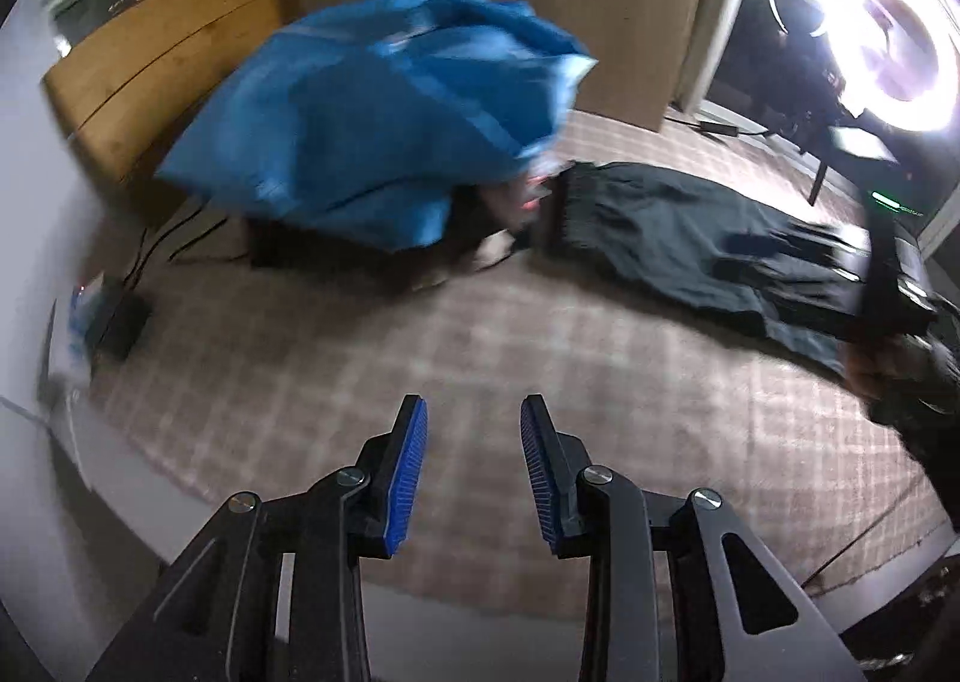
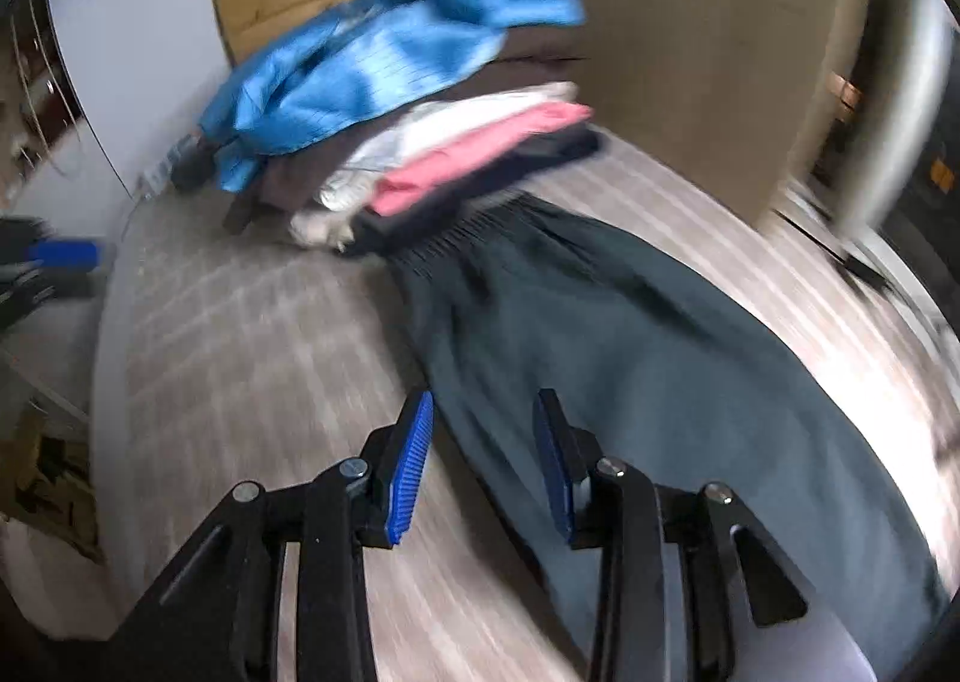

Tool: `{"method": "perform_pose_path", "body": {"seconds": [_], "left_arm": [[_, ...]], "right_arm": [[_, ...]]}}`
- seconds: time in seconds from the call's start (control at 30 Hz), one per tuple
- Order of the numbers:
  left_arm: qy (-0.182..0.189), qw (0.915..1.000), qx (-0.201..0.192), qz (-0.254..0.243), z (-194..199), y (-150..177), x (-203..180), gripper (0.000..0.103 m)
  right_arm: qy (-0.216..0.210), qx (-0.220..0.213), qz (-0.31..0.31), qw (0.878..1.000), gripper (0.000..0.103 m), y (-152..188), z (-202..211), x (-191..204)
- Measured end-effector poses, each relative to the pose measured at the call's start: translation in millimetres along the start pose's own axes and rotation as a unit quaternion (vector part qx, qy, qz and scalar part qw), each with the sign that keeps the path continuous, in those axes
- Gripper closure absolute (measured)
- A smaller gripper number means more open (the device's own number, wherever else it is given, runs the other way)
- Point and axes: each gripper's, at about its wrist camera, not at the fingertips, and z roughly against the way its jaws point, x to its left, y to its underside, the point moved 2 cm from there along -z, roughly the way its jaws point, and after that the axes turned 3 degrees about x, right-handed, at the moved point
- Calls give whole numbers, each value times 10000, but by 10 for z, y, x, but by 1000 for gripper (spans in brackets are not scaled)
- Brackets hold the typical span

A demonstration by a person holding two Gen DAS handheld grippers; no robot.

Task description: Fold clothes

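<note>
**Closing in on the dark trousers**

Lying flat on the checked beige bedcover [image 2: 252, 334], the dark green elastic-waisted trousers [image 2: 630, 358] are running lengthwise away from the stack of folded clothes [image 2: 474, 141], waistband just beside that stack, legs trailing off from it. The right gripper [image 2: 483, 442] is hovering right over the trousers' near edge, jaws parted and empty, tilting steeply downward. The left gripper [image 1: 474, 466] is hanging over bare bedcover, well apart from the trousers [image 1: 708, 238], jaws likewise parted and holding nothing. Judging by that, the right hand is looking nearer for the first pinch. A crumpled blue shirt [image 2: 384, 63] is topping the stack.
</note>
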Motion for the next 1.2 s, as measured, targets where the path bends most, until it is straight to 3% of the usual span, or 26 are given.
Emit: {"method": "perform_pose_path", "body": {"seconds": [0.07,0.17,0.27,0.4,0.53,0.73,0.87,1.07,1.2], "left_arm": [[66,9999,53,80,6,121,217,72],[125,9998,85,145,19,246,497,72],[313,9990,83,295,18,304,747,72],[458,9984,43,326,5,275,961,72],[614,9978,21,239,0,233,1079,72],[691,9976,-13,10,-14,193,1121,72],[836,9964,-125,-72,12,142,1134,72],[880,9958,-164,-186,40,129,1059,72],[828,9958,-148,-356,41,122,941,72]], "right_arm": [[73,110,162,9998,68,-187,-243,149],[673,401,483,9958,64,-380,-652,308],[683,617,417,9949,59,-439,-809,321],[870,601,368,9937,49,-520,-885,379],[579,632,-191,9961,49,-548,-932,253],[524,707,-263,9958,68,-545,-893,208],[129,704,-774,9944,86,-540,-820,27],[-391,377,-1661,9846,91,-468,-630,-196],[-884,-23,-2385,9671,92,-402,-376,-370]]}}
